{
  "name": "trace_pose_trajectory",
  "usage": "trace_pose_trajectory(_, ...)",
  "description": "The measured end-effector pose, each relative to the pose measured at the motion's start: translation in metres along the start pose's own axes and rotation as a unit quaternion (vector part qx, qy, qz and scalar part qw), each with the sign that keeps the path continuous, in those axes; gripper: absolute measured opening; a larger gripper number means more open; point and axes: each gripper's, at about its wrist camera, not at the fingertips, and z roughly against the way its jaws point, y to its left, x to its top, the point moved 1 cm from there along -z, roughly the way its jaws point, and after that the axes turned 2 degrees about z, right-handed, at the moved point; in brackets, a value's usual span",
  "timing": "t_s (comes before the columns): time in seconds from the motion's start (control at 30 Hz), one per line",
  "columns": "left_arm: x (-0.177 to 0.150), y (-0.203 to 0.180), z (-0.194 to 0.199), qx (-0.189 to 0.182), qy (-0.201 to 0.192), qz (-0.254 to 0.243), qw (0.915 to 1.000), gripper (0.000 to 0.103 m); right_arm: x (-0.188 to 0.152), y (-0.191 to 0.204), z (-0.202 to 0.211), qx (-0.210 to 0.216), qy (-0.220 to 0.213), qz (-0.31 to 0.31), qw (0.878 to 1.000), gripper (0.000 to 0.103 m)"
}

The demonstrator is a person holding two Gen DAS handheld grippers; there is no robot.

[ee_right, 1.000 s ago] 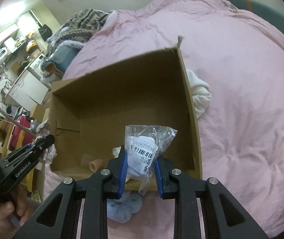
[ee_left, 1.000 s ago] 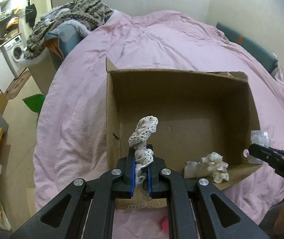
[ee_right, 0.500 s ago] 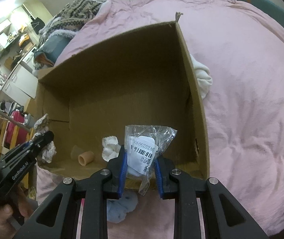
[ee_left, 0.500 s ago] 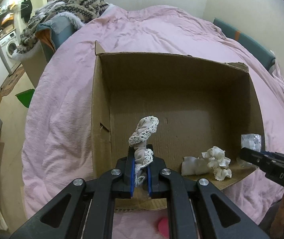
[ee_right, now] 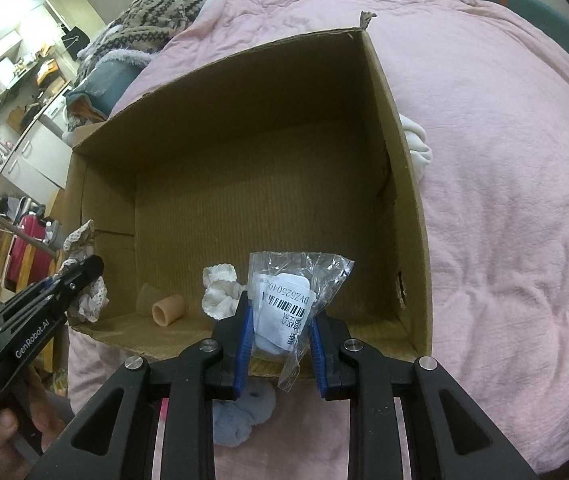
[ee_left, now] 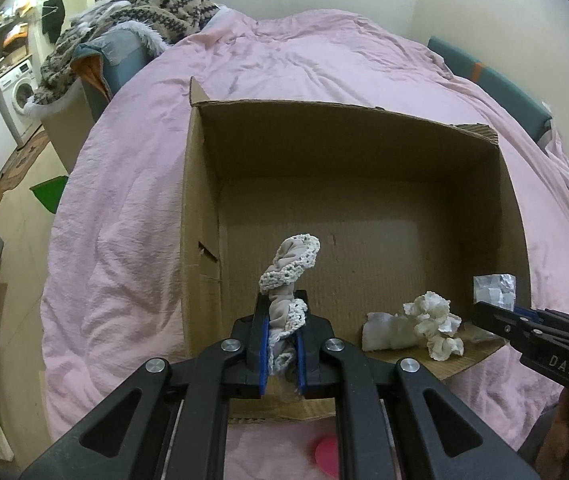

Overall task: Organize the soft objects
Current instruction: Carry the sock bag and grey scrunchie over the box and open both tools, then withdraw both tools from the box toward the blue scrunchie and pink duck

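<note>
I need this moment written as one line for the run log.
left gripper: shut on lace scrunchie | right gripper: shut on plastic bag | both over cardboard box | in box: white scrunchie

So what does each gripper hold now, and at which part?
Left gripper: lace-trimmed scrunchie, clamped at its lower end. Right gripper: clear plastic packet, clamped at its lower half.

Most of the cardboard box [ee_left: 200, 216] floor lies bare; a white scrunchie [ee_left: 436, 326] crowds its near edge.
</note>
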Motion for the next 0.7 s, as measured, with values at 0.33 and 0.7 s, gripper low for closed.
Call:
trace_pose_trajectory(0.33,-0.006,-0.002,0.01,0.003,-0.022,-0.012,0.9997,0.069,-0.002,-0.004,0.009,0.012,-0.023,0.0,1.0,0.029)
trace_pose_trajectory(0.7,-0.011,0.0,0.039,-0.003,-0.05,-0.012,0.9987,0.073,-0.008,0.001,0.028,0.007,-0.049,0.014,0.999,0.08)
